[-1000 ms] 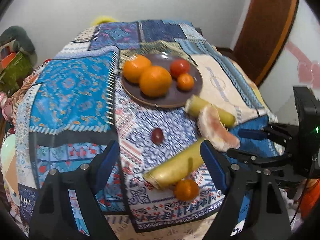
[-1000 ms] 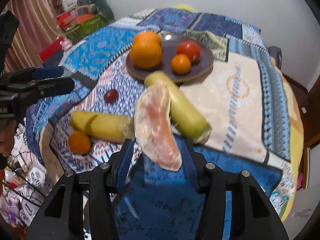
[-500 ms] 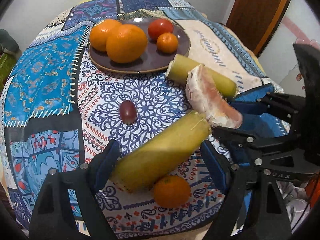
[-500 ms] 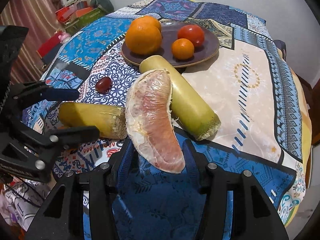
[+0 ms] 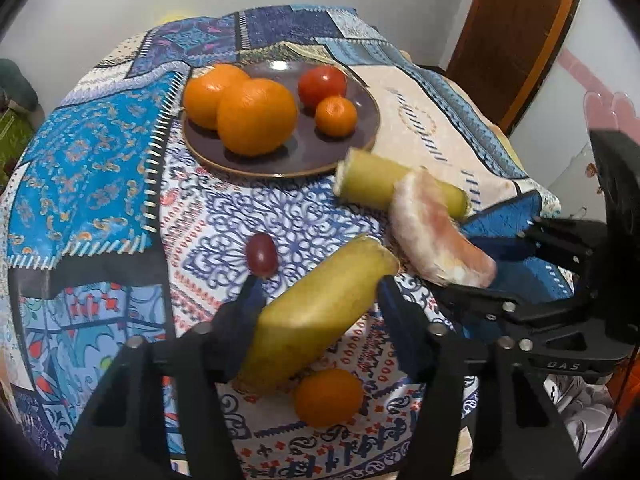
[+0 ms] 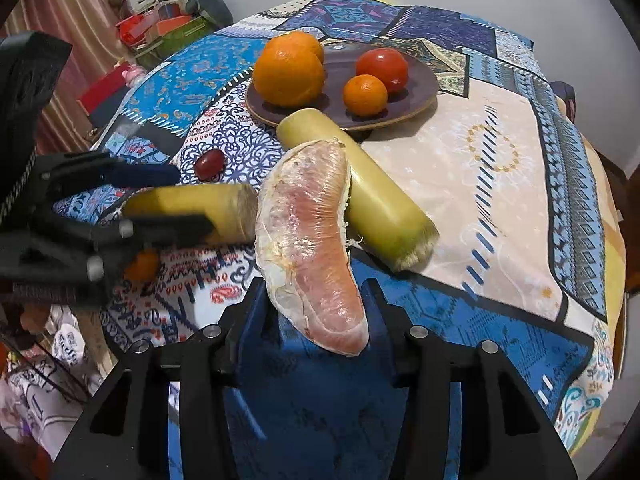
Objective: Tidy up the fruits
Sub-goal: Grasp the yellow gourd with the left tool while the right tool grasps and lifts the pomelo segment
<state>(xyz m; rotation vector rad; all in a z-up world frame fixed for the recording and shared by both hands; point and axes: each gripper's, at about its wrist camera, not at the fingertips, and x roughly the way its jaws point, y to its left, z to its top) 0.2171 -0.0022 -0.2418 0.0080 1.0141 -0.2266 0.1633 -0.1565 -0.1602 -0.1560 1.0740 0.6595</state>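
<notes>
My left gripper [image 5: 316,292] is shut on a yellow sugarcane piece [image 5: 320,312], held just above the cloth; it also shows in the right wrist view [image 6: 192,210]. My right gripper [image 6: 312,304] is shut on a peeled pomelo segment [image 6: 312,240], which also shows in the left wrist view [image 5: 436,232]. A second sugarcane piece [image 6: 356,188] lies by the brown plate [image 5: 356,92], which holds two oranges [image 5: 256,116], a tomato [image 5: 322,84] and a small tangerine [image 5: 335,115]. A grape [image 5: 261,254] and another tangerine [image 5: 328,396] lie on the cloth.
The round table wears a patterned blue patchwork cloth [image 5: 100,168]. A brown door [image 5: 516,32] stands at the right in the left wrist view. Boxes and clutter [image 6: 160,28] sit beyond the table's left side in the right wrist view.
My left gripper has moved down and forward and closed on the near sugarcane piece, lifting it slightly. My right gripper has moved forward with the pomelo segment.
</notes>
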